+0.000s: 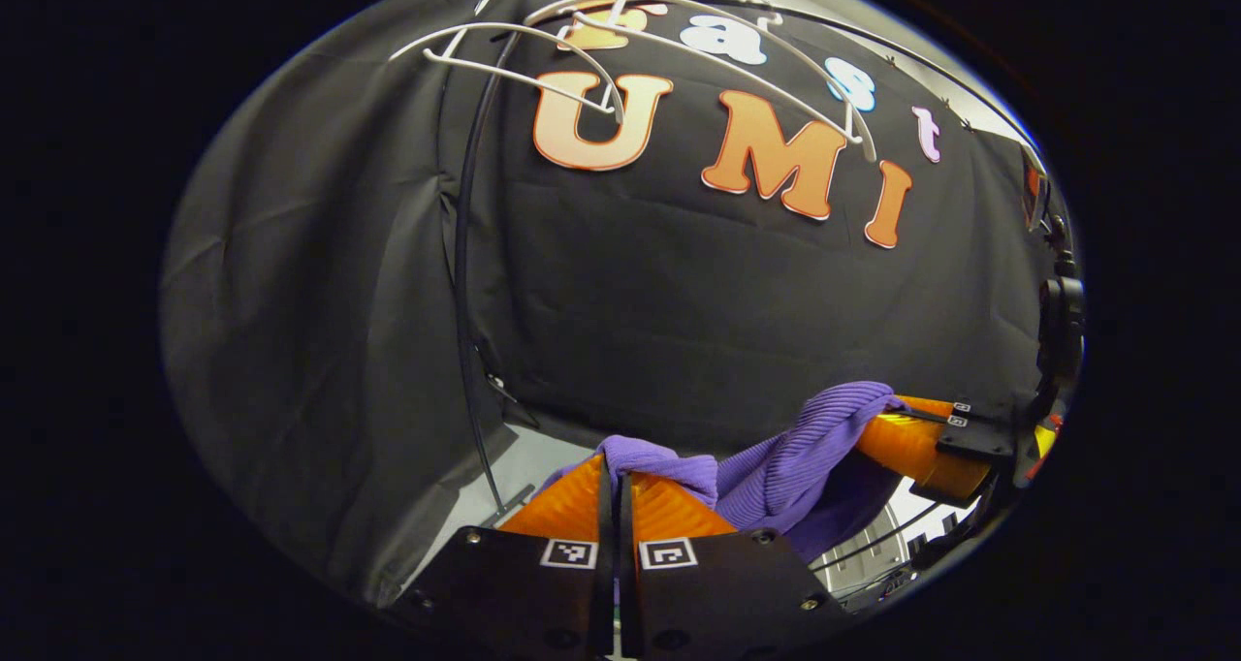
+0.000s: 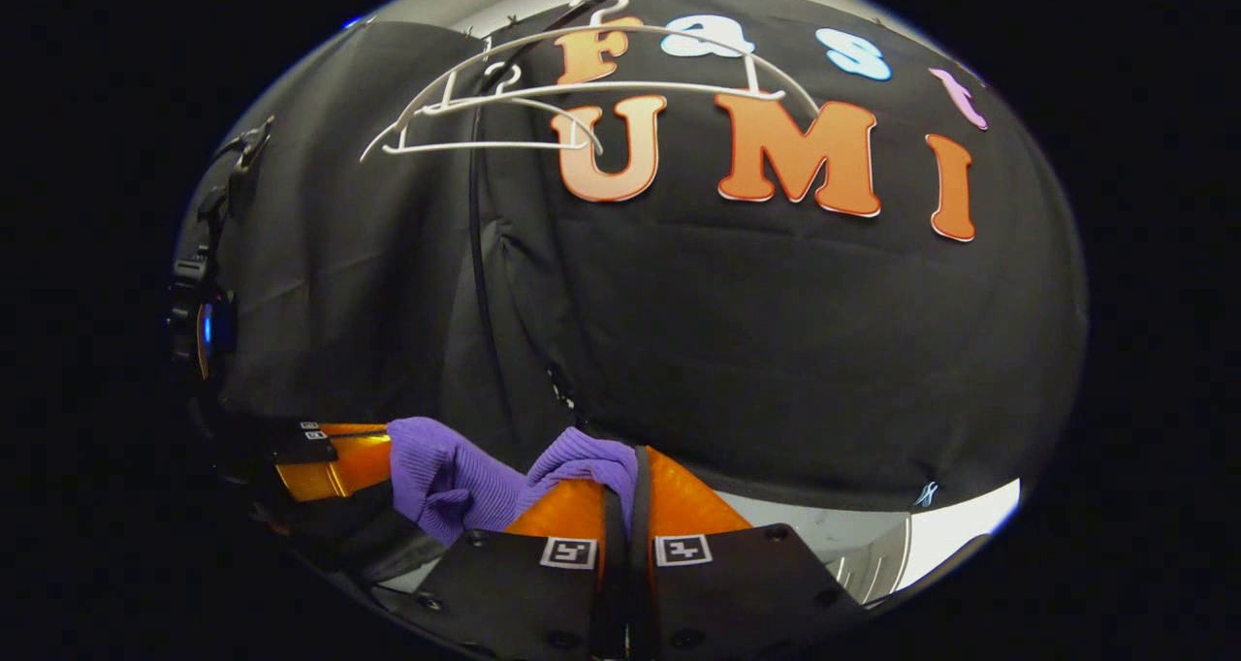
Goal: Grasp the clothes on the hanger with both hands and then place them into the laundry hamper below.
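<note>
A purple ribbed garment [image 1: 776,462] hangs stretched between my two grippers, well below the white hangers [image 1: 620,55]. In the left gripper view my left gripper [image 1: 613,482] is shut on one bunched end of the cloth, and the right gripper [image 1: 921,438] holds the other end at the right. In the right gripper view my right gripper [image 2: 625,487] is shut on a fold of the purple garment [image 2: 456,477], while the left gripper [image 2: 339,462] grips it at the lower left. The white hangers [image 2: 543,109] hang bare on the rail above.
A black rack pole [image 1: 463,283] runs down the booth's cloth wall. Pale floor [image 2: 873,535] shows under the wall's lower edge. A dark camera rig [image 2: 204,322] stands at the left edge of the right gripper view.
</note>
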Tool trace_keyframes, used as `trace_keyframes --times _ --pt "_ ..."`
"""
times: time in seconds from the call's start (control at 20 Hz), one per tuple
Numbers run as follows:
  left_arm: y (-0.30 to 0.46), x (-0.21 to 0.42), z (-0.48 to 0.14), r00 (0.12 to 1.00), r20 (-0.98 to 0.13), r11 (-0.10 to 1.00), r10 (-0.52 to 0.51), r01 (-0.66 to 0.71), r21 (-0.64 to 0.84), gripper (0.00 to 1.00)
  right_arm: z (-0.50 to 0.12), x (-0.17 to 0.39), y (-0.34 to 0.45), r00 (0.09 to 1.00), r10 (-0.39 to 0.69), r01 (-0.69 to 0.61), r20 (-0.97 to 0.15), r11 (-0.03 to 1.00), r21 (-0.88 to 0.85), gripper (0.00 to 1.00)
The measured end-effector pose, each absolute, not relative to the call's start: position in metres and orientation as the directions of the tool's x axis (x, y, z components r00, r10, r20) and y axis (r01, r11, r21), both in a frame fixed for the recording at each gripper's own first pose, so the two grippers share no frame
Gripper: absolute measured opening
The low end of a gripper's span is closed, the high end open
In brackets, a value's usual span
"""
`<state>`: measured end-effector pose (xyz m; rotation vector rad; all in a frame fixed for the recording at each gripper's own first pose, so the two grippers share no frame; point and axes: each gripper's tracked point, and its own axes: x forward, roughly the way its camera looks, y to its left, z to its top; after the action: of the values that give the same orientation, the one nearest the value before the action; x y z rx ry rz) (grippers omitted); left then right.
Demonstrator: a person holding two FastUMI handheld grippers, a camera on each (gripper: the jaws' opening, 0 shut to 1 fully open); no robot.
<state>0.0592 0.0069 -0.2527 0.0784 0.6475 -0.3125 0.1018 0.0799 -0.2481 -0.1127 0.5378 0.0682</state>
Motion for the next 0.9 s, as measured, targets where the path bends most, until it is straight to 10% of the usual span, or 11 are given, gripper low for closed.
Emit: trace_keyframes --times 0.3,0.4,0.65,0.9 --pt "0.004 0.047 -0.293 0.675 -0.705 0.961 -0.217 0.275 -0.033 0.08 -0.299 0.087 0.070 0.764 0.043 -0.105 -0.643 0.993 -0.059 0.12" --pt "0.015 0.040 -0.305 0.652 -0.739 0.975 -0.170 0.220 -0.029 0.18 -0.320 0.077 0.060 0.722 0.027 -0.101 -0.692 0.993 -0.067 0.49" --pt "0.029 0.046 -0.308 0.672 -0.734 0.982 -0.095 0.184 0.041 1.00 -0.358 0.054 0.043 0.620 0.003 -0.072 -0.785 0.996 -0.052 0.91" --pt "0.025 0.041 -0.313 0.655 -0.747 0.977 -0.109 0.208 0.040 0.96 -0.357 0.059 0.048 0.596 0.048 -0.077 -0.801 0.997 0.002 0.91"
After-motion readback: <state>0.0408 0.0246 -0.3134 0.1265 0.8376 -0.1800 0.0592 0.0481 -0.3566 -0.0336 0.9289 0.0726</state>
